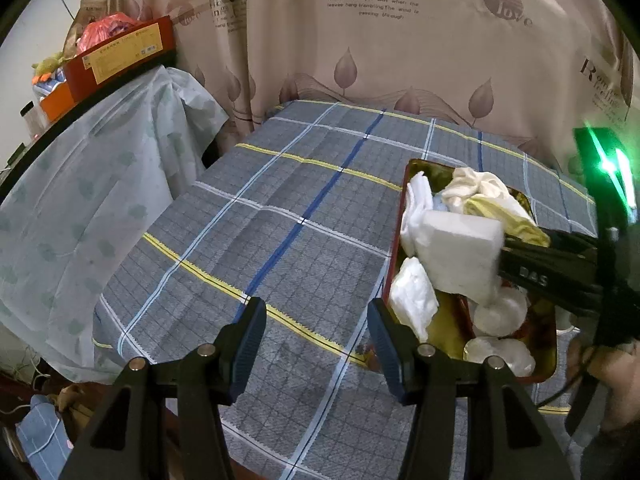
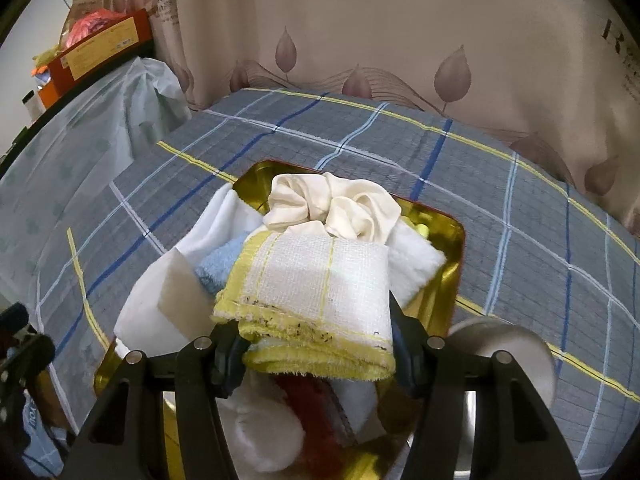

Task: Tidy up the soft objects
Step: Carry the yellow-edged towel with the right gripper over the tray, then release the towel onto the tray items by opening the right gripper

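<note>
Your right gripper [image 2: 316, 344] pinches the folded yellow-edged cloth [image 2: 316, 296] over the gold tin [image 2: 452, 236] | only left wrist shows your left gripper [image 1: 316, 344] spread, empty, tin just right of its jaws

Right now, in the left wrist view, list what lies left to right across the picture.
Red box → pale plastic sheet → checked cloth → tin tray → white foam block → right gripper.

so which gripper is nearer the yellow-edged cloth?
Right. The right gripper is clamped on the yellow-edged cloth over the tin; the left gripper hangs open over the bedspread beside it.
</note>
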A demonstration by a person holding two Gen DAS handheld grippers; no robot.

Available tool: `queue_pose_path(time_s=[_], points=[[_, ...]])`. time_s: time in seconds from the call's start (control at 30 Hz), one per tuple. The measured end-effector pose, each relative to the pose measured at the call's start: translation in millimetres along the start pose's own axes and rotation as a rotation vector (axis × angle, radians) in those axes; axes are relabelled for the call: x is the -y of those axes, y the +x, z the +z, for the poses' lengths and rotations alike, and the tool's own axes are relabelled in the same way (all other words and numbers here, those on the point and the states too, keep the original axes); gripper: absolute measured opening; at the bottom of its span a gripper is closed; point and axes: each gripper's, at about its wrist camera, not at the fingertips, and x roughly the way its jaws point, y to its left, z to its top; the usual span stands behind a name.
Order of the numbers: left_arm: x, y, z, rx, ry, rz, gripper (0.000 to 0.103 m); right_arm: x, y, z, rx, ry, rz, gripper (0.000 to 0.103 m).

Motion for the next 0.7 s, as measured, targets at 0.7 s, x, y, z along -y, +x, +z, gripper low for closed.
queue_pose_path(time_s=[0.7], points=[[5.2,8.8,-3.9,-0.026,0.022,-0.011,0.054,-10.7,-31.7,-10.4,0.033,-0.036,-0.05,0.091]])
